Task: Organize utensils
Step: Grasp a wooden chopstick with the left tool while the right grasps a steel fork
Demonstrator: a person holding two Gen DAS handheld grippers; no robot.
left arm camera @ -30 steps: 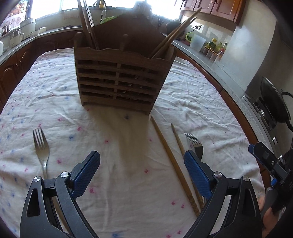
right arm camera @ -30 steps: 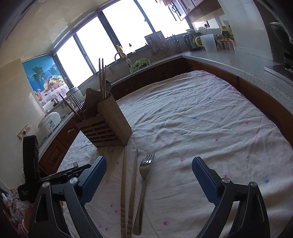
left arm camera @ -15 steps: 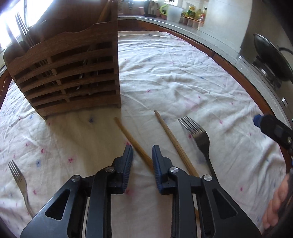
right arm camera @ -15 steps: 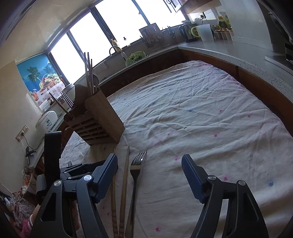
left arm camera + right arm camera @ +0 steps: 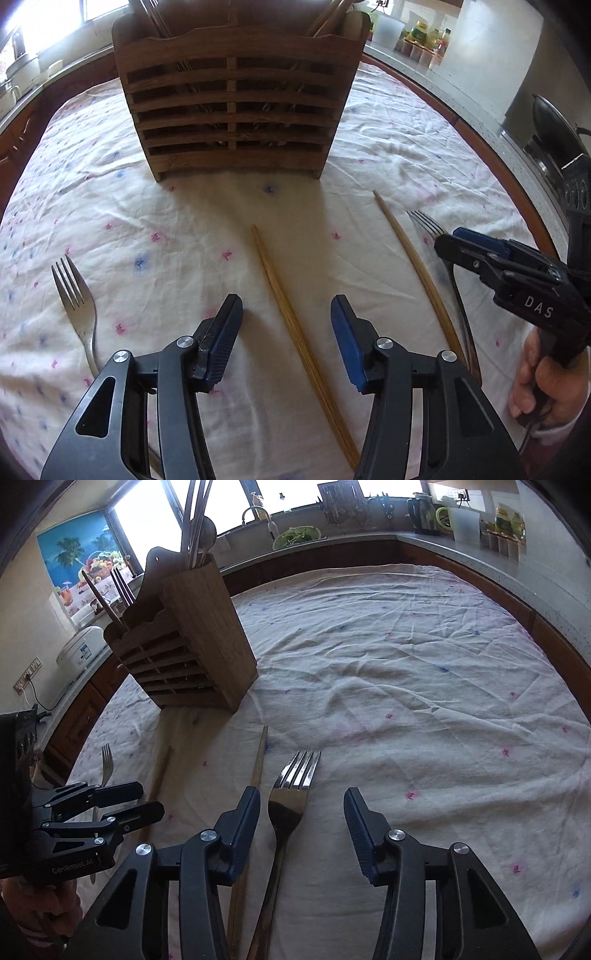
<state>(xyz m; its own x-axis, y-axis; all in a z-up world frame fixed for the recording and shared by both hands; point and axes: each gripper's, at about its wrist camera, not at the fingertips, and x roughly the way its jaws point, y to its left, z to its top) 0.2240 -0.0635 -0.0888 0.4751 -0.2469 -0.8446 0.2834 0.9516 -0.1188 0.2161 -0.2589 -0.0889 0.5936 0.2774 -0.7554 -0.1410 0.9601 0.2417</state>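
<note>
A slatted wooden utensil holder (image 5: 236, 99) stands on the white cloth and holds chopsticks and cutlery; it also shows in the right wrist view (image 5: 184, 653). My left gripper (image 5: 286, 321) is open and straddles a wooden chopstick (image 5: 280, 291) lying on the cloth. A second chopstick (image 5: 413, 254) lies to the right, beside a fork (image 5: 428, 225). Another fork (image 5: 77, 302) lies at the left. My right gripper (image 5: 301, 812) is open, its fingers either side of the fork (image 5: 291, 794), with a chopstick (image 5: 256, 764) by its left finger.
The table's white cloth (image 5: 406, 672) has pink and blue marks and is wrinkled. A kitchen counter (image 5: 480, 554) with jars and a kettle curves round the far side. A pan (image 5: 554, 125) sits on the stove at the right. A rice cooker (image 5: 81, 650) stands at the left.
My left gripper was nearly shut over the chopstick half a second ago and is now open wider, facing the holder squarely. My right gripper has narrowed and come down over the fork.
</note>
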